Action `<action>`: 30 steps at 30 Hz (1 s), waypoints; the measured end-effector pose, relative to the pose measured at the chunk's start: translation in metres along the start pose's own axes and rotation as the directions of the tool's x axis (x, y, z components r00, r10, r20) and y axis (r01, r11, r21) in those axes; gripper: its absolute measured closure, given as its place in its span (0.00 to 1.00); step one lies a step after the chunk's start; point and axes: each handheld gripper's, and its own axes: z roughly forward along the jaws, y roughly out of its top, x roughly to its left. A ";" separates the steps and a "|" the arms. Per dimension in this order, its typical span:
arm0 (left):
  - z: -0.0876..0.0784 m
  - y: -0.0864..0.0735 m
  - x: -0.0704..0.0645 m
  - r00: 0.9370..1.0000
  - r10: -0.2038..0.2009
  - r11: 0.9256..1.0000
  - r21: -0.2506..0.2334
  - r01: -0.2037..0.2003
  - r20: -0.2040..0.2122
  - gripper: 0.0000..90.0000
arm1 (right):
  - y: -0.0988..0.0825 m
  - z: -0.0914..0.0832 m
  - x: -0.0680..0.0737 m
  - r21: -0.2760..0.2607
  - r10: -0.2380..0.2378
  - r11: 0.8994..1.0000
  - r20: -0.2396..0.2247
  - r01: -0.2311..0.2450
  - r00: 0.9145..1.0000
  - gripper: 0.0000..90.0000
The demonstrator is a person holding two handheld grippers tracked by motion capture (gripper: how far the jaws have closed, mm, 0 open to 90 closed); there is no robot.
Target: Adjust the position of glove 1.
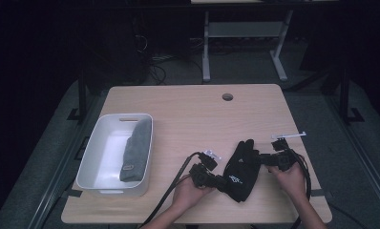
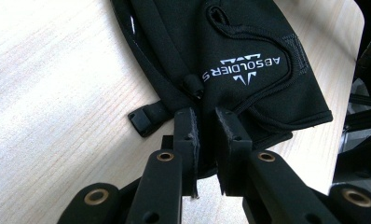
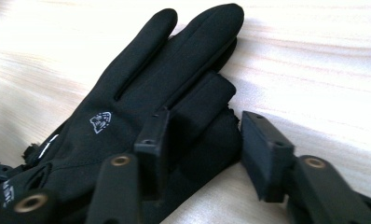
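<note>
A black glove (image 1: 243, 167) with white lettering lies flat on the wooden table (image 1: 188, 114), near the front edge right of centre. My left gripper (image 1: 224, 183) comes in from its left at the cuff end. In the left gripper view the cuff edge of the glove (image 2: 249, 46) sits pinched between the nearly closed jaws of my left gripper (image 2: 206, 114). My right gripper (image 1: 262, 160) reaches the glove's finger side from the right. In the right gripper view the jaws of my right gripper (image 3: 204, 121) stand apart around a folded outer finger of the glove (image 3: 141, 93), not pressing it.
A white plastic bin (image 1: 95, 162) stands at the table's left with a grey knitted item (image 1: 136, 148) lying inside along its right wall. A round cable hole (image 1: 227, 97) is near the far edge. Black cables trail from both grippers over the front edge.
</note>
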 end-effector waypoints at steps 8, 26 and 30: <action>-0.002 -0.001 0.003 1.000 -0.014 1.000 -0.011 0.014 0.021 0.90 | 0.001 0.000 -0.002 0.011 0.027 1.000 -0.071 -0.027 0.997 0.84; -0.032 -0.004 0.005 1.000 -0.021 0.997 -0.079 0.023 0.022 0.92 | 0.023 -0.013 0.024 -0.012 0.000 1.000 -0.100 -0.001 0.995 0.84; -0.042 -0.004 0.005 1.000 -0.012 0.996 -0.086 0.013 0.010 0.92 | 0.030 -0.015 0.029 -0.031 0.010 0.999 -0.137 -0.015 0.990 0.84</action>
